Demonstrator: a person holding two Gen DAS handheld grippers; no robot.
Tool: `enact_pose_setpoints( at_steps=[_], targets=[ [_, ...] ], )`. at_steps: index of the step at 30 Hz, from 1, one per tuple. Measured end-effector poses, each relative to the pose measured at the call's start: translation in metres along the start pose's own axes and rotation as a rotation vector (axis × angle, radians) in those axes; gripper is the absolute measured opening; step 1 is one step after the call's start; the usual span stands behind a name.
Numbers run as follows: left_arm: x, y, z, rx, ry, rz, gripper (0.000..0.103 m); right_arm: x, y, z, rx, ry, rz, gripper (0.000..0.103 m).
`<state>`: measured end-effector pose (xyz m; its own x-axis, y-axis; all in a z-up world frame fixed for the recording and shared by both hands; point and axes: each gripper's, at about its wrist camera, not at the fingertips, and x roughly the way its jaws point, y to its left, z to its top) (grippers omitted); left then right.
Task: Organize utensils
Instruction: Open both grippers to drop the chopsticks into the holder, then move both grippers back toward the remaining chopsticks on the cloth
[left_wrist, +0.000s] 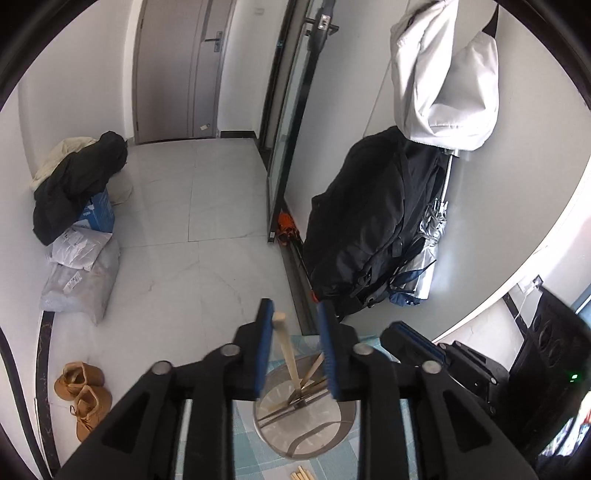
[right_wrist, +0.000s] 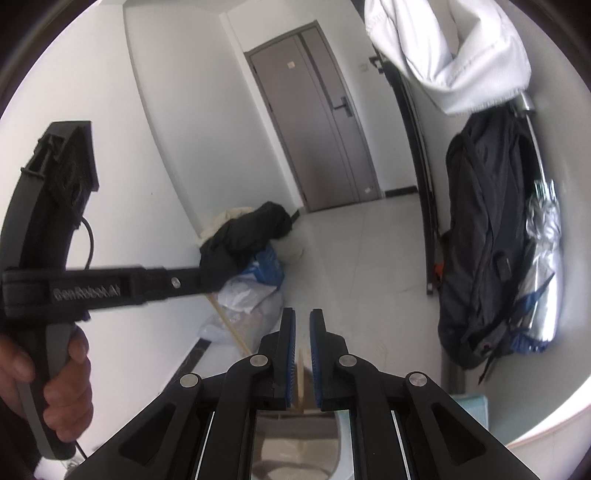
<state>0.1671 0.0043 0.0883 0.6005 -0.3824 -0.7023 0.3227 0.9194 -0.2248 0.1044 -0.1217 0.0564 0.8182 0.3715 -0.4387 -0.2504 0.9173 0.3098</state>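
Observation:
A round metal holder (left_wrist: 332, 428) stands on a blue checked cloth (left_wrist: 251, 443), with several wooden chopsticks (left_wrist: 314, 367) leaning inside it. My left gripper (left_wrist: 295, 310) hangs right above it, open. One chopstick (left_wrist: 286, 347) stands between its blue pads, leaning on the left pad and clear of the right one. My right gripper (left_wrist: 417, 339) is close beside it on the right. In the right wrist view my right gripper (right_wrist: 303, 314) is open by a narrow gap, with a thin chopstick (right_wrist: 301, 376) upright in that gap above the holder (right_wrist: 295, 446). A few loose chopsticks (left_wrist: 302, 473) lie on the cloth.
A hand (right_wrist: 66, 376) holds the left gripper's handle. On the tiled floor are brown shoes (left_wrist: 85, 395), plastic parcels (left_wrist: 79, 273) and a pile of coats by the wall. A black backpack (left_wrist: 365, 229) and a white jacket (left_wrist: 443, 74) hang at the right.

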Motion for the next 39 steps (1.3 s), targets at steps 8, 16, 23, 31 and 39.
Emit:
enact_pose_setpoints(
  at_steps=[8,16,23,31,39],
  targets=[
    [-0.029,0.004,-0.021,-0.032,-0.072,0.075,0.054,-0.037,-0.004,-0.006,0.013,-0.03,-0.024,0.03],
    [-0.052,-0.006,-0.042,-0.045,-0.103,0.141,0.058,-0.079,0.013,-0.009,-0.019,-0.081,-0.049,0.049],
    [-0.078,-0.015,-0.061,-0.03,-0.159,0.172,0.067,-0.111,0.026,-0.018,-0.044,-0.119,-0.053,0.056],
    [-0.104,-0.022,-0.088,-0.038,-0.242,0.208,0.08,-0.136,0.043,-0.035,-0.094,-0.146,-0.05,0.066],
    [-0.112,-0.014,-0.121,-0.077,-0.298,0.234,0.085,-0.15,0.049,-0.064,-0.107,-0.145,-0.051,0.07]
  ],
)
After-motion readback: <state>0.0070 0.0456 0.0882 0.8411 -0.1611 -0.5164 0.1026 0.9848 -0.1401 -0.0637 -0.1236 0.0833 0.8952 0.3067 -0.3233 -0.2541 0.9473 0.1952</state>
